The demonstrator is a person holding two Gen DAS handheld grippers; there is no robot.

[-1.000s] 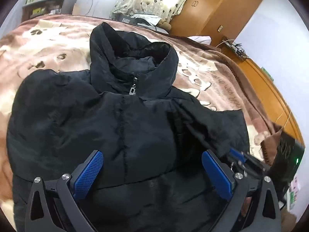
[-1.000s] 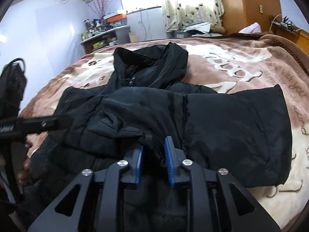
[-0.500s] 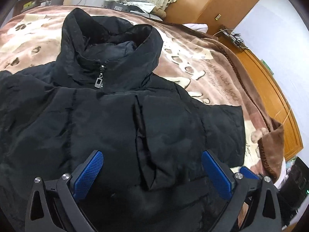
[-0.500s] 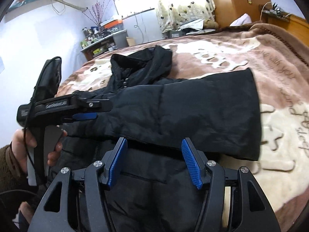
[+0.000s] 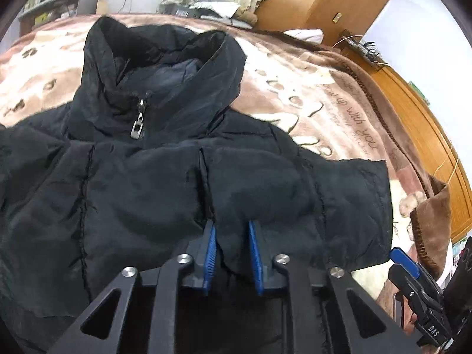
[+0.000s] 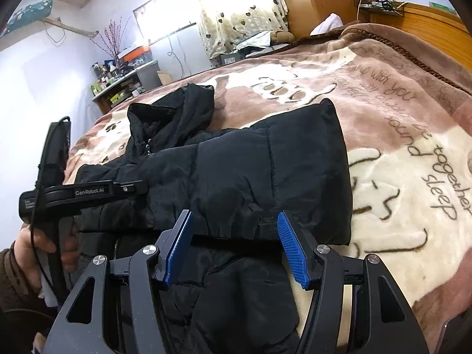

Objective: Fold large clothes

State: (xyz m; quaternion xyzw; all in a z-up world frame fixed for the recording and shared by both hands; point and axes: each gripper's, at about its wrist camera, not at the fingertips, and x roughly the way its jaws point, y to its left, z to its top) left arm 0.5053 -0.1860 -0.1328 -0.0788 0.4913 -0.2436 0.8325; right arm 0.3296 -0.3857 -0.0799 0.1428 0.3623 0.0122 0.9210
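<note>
A black padded jacket (image 5: 141, 194) lies front up on the bed, collar and zip pull (image 5: 136, 128) at the far end. It also shows in the right wrist view (image 6: 236, 171). One sleeve (image 5: 348, 206) is folded across the chest, its cuff pointing right. My left gripper (image 5: 231, 236) is shut on a fold of that sleeve near its near edge. My right gripper (image 6: 234, 230) is open and empty, its blue pads (image 6: 290, 250) just above the sleeve's near edge (image 6: 295, 177). The left gripper's body (image 6: 82, 194) shows at left in the right wrist view.
The jacket rests on a brown and cream blanket (image 6: 398, 135) with printed writing. A wooden wardrobe (image 5: 339, 3) and a wooden bed frame (image 5: 427, 124) stand at the right. A cluttered desk (image 6: 124, 85) and a curtained window (image 6: 236, 11) are beyond the bed.
My right gripper let go of the sleeve and opened. My left gripper moved in and shut on the sleeve's fold. The sleeve now lies across the chest.
</note>
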